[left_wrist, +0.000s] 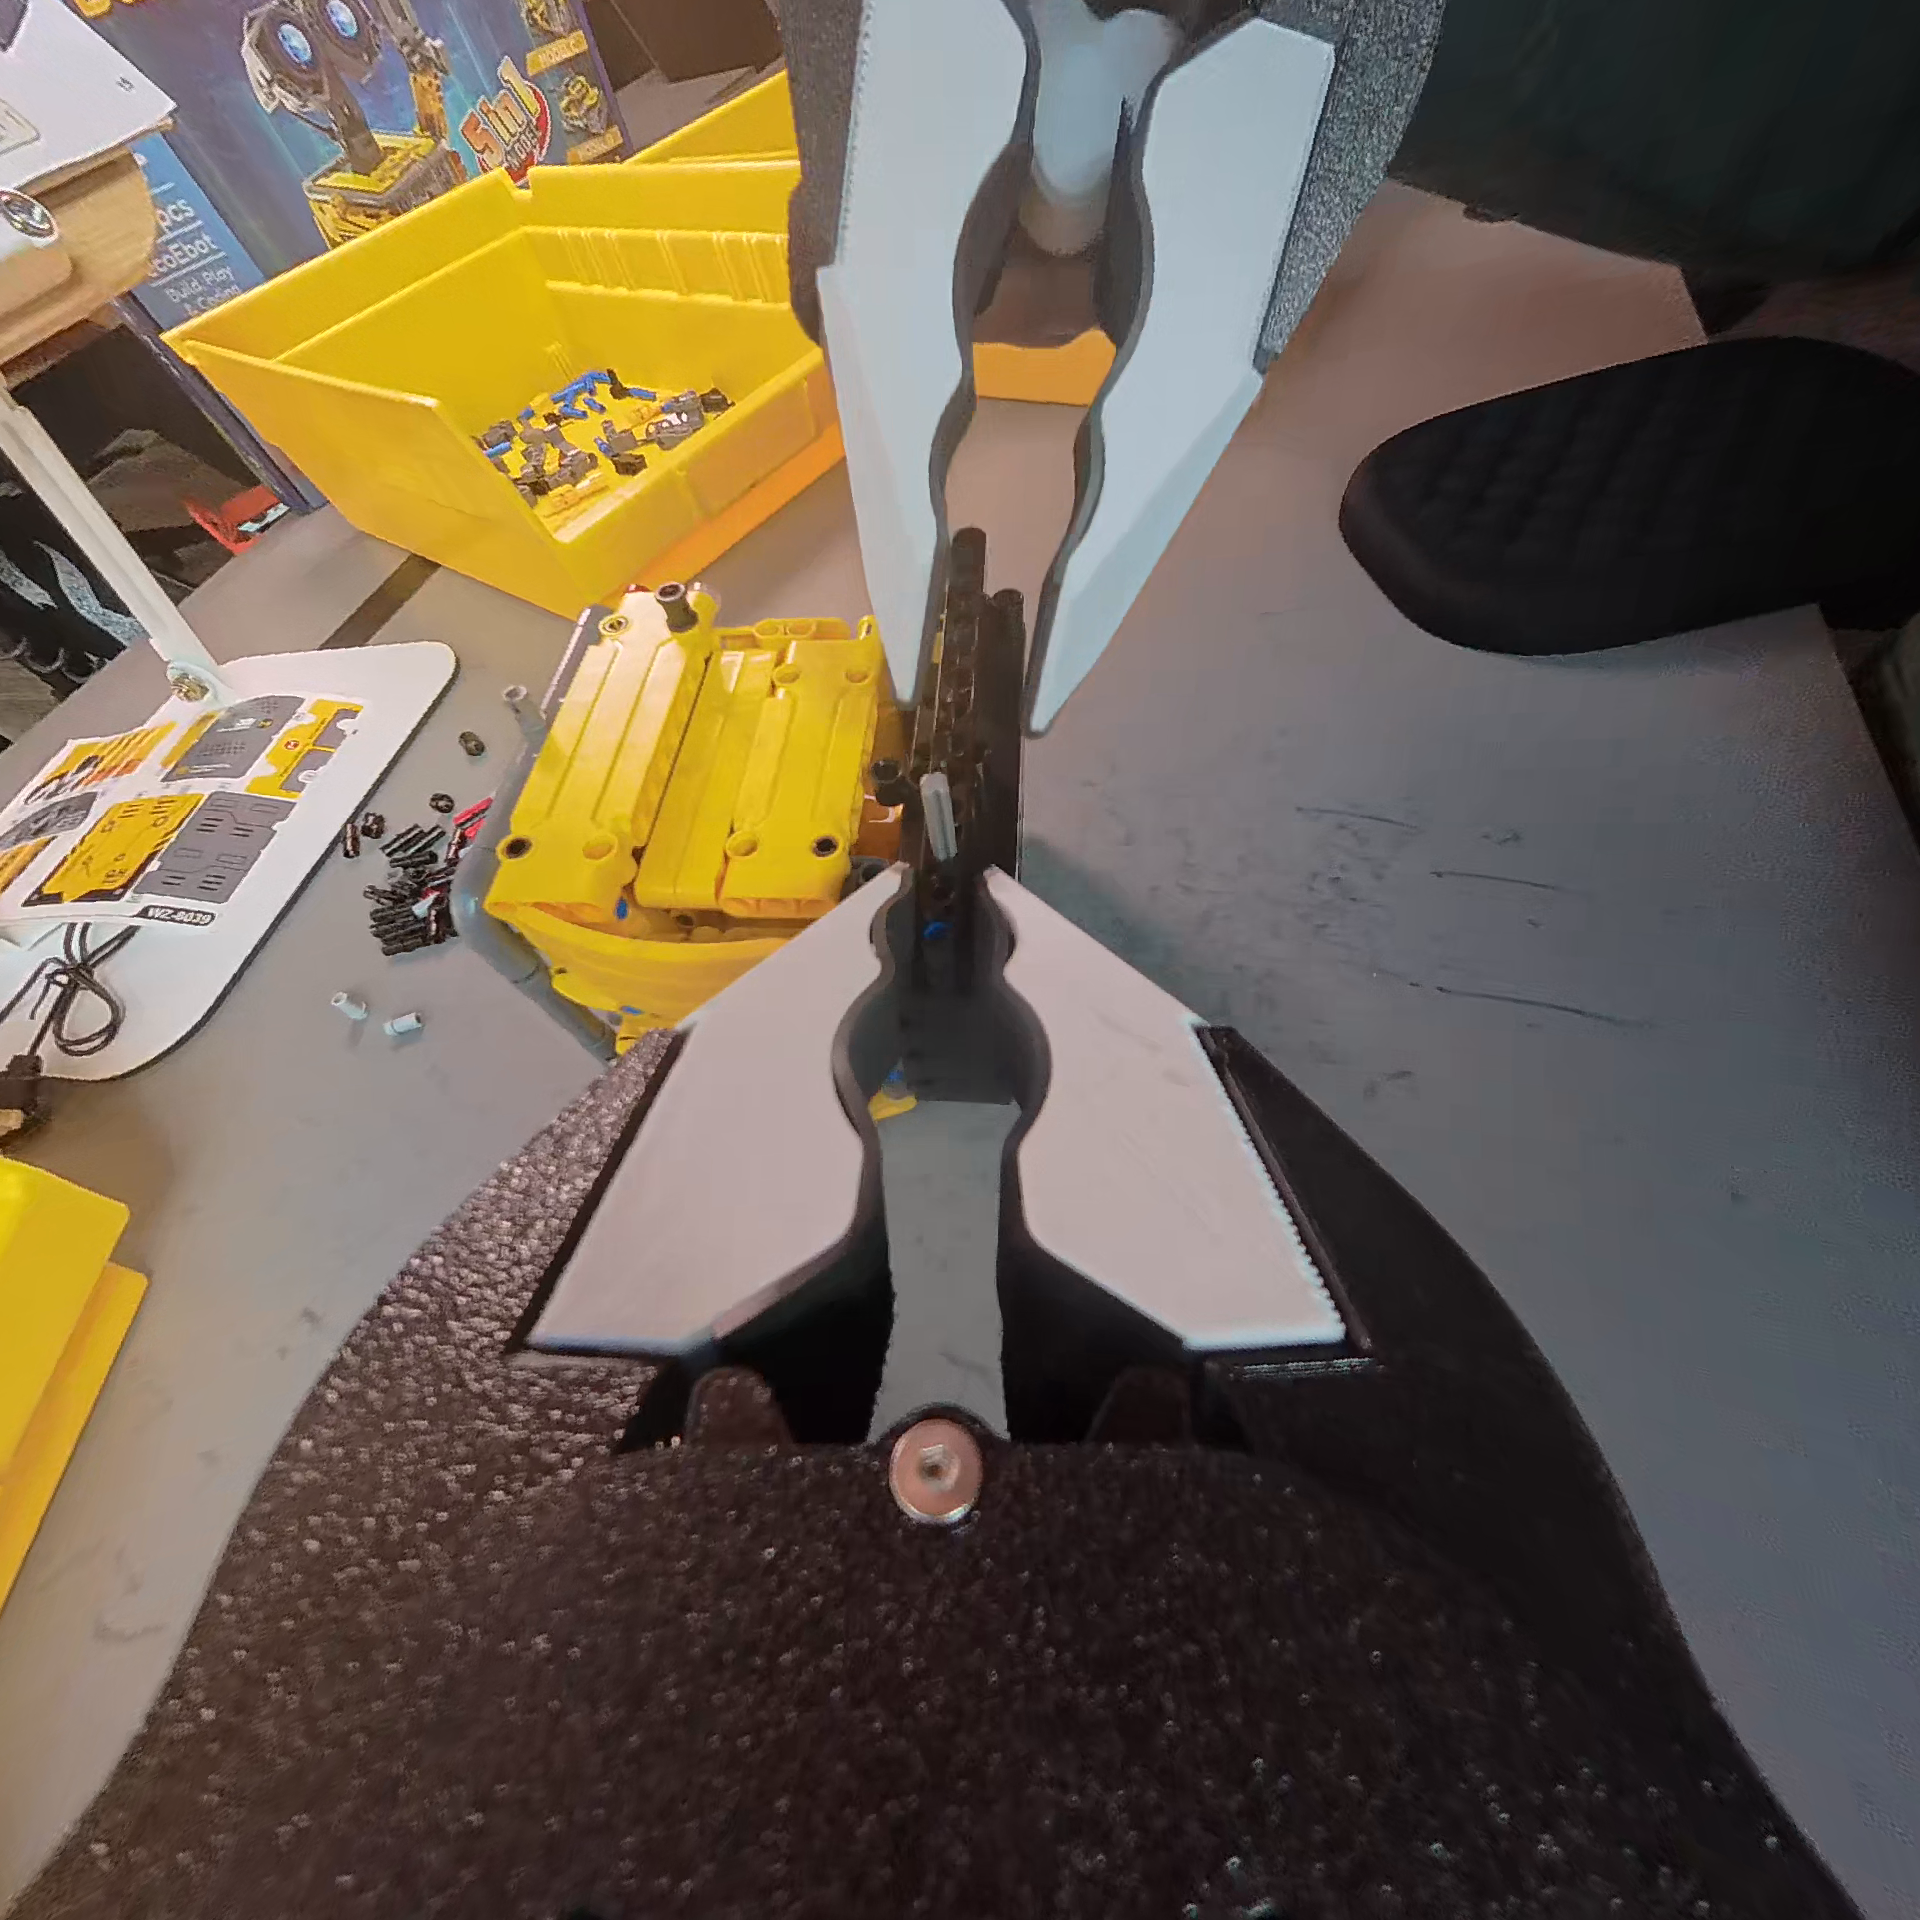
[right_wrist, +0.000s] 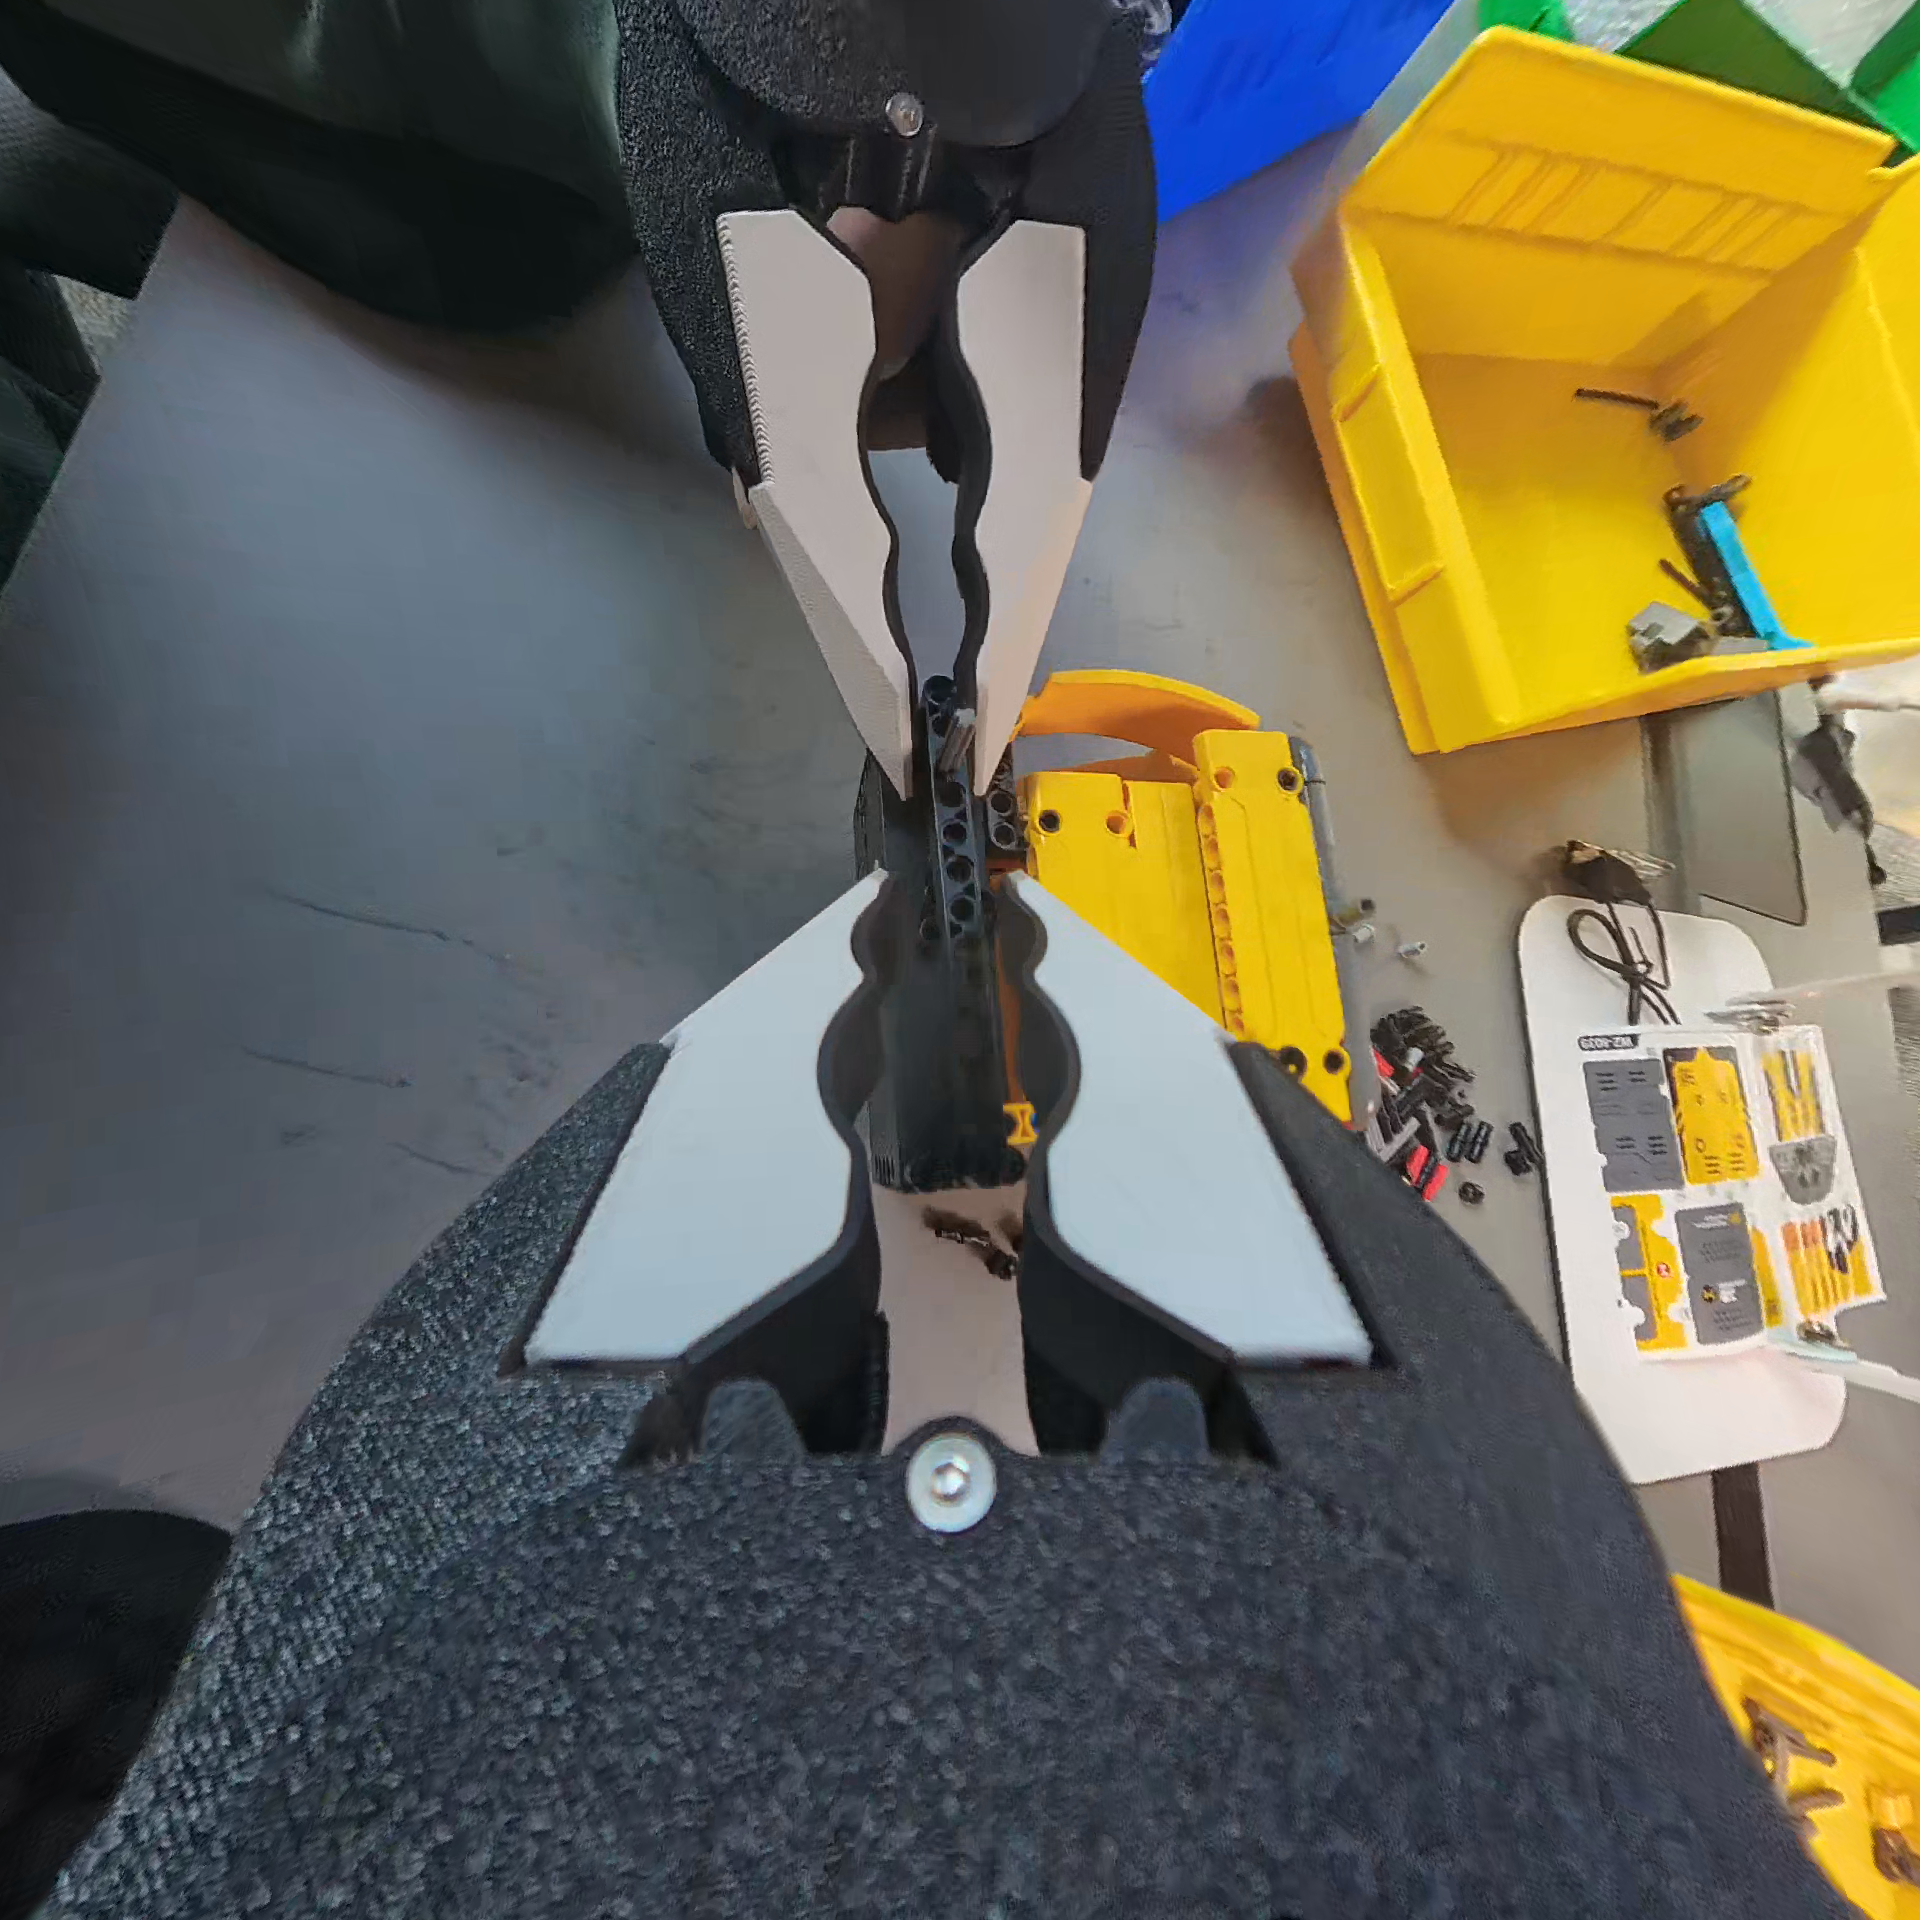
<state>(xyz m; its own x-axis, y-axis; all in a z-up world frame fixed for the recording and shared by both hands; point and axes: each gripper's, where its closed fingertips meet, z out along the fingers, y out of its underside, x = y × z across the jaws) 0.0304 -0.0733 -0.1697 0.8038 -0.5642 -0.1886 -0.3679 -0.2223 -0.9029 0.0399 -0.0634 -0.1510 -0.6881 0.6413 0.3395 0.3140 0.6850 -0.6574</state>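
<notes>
A yellow and black building-brick model (left_wrist: 686, 769) lies on the grey table; it also shows in the right wrist view (right_wrist: 1174, 883). A black holed beam (left_wrist: 971, 644) stands along the model's black side. My left gripper (left_wrist: 945, 883) is shut on one end of this beam, beside a small grey pin (left_wrist: 938, 816). My right gripper (left_wrist: 971, 717) comes from the opposite side and closes on the black beam stack. In the right wrist view the beam (right_wrist: 951, 852) runs between my right gripper (right_wrist: 948, 883) and my left gripper (right_wrist: 943, 784).
A yellow bin (left_wrist: 343, 416) with small parts stands behind the model, next to a printed box (left_wrist: 312, 104). Loose black pins (left_wrist: 410, 883) and a sticker sheet (left_wrist: 156, 790) lie to the left. A black chair part (left_wrist: 1642, 499) overhangs the table edge. Another yellow bin (right_wrist: 1392, 499) stands at the right wrist view's upper right. My left and right fingertips are right by each other.
</notes>
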